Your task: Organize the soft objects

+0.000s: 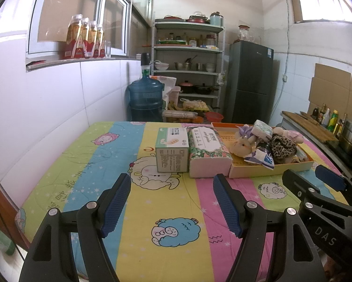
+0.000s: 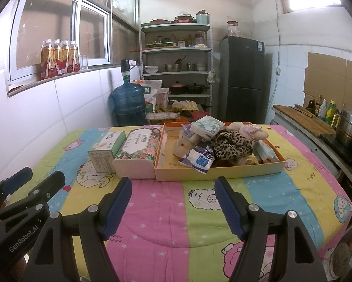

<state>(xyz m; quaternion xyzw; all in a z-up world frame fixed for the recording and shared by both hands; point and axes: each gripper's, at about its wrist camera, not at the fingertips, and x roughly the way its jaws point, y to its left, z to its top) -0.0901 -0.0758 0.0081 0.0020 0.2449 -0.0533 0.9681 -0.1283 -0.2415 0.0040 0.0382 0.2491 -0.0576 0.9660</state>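
A shallow orange cardboard tray on the striped quilt holds a heap of soft things: a beige plush toy, a leopard-print cloth, a blue-white tissue pack and a green-white pack. Left of the tray lie a floral tissue pack and a green-white box. My left gripper hovers open and empty in front of the box. My right gripper hovers open and empty before the tray.
The quilt covers the whole table, with white tiled wall on the left. Behind stand a blue water jug, a metal shelf of cookware and a dark fridge. A counter with bottles and a steel pot runs along the right.
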